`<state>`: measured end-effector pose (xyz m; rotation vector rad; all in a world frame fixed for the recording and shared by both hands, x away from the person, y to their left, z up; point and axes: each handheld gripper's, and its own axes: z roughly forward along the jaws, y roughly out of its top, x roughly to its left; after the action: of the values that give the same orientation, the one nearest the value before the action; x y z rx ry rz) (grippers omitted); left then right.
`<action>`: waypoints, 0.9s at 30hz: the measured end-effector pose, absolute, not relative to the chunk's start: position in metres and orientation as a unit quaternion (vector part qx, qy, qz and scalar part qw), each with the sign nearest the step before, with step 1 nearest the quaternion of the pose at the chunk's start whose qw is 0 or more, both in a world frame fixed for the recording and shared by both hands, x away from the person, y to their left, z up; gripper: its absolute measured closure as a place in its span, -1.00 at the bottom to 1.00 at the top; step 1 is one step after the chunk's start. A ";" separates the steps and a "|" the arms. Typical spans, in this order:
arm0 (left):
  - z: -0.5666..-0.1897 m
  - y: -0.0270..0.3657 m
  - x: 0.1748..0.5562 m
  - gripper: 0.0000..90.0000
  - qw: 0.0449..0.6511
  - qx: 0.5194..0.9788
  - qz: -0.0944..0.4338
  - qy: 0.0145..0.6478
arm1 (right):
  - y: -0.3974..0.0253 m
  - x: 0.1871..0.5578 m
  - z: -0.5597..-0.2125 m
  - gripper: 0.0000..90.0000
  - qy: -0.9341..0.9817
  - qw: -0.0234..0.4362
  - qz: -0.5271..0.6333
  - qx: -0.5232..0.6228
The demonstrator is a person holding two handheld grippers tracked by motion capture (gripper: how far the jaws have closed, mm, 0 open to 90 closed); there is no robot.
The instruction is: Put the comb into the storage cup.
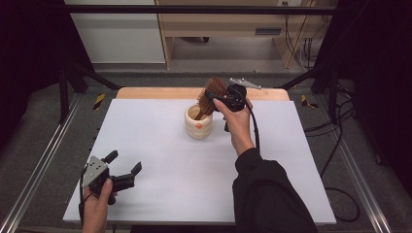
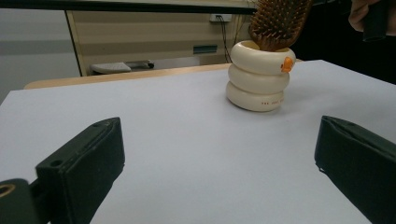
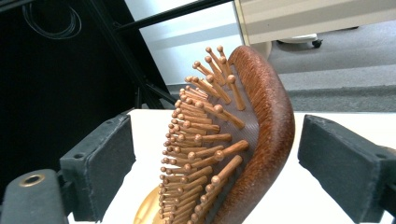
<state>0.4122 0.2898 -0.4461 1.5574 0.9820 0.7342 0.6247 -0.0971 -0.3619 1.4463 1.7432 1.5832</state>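
A brown wooden paddle hairbrush [image 1: 212, 93] stands handle-down in a cream, ring-shaped holder [image 1: 199, 122] with an orange spot, at the far middle of the white board [image 1: 160, 145]. My right gripper [image 1: 217, 95] is open around the brush head [image 3: 252, 140], with a gap between each pad and the brush. Its bristles face the left jaw in the right gripper view. My left gripper [image 1: 125, 161] rests open and holding nothing at the near left corner, pointing toward the holder [image 2: 259, 77] and the brush [image 2: 278, 23].
A wooden strip [image 1: 145, 92] borders the board's far edge. Metal rails [image 1: 39, 170] run along both sides of the table. Behind stand a pale cabinet [image 1: 116, 34] and a wooden desk [image 1: 223, 24], with cables [image 1: 335, 141] trailing on the floor at the right.
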 end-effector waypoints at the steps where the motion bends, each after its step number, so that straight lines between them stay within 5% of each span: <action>1: -0.446 0.290 0.412 -0.96 0.548 0.657 0.310 0.415 | -0.097 0.624 -0.361 -0.81 0.621 0.191 0.561 0.513; 27: -0.446 0.290 0.412 -0.96 0.547 0.657 0.312 0.415 | -0.100 0.599 -0.340 -0.91 0.634 0.273 0.554 0.466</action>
<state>0.4119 0.2897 -0.4459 1.5561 0.9842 0.7399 0.5987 -0.0996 -0.3399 1.2535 1.7048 1.4905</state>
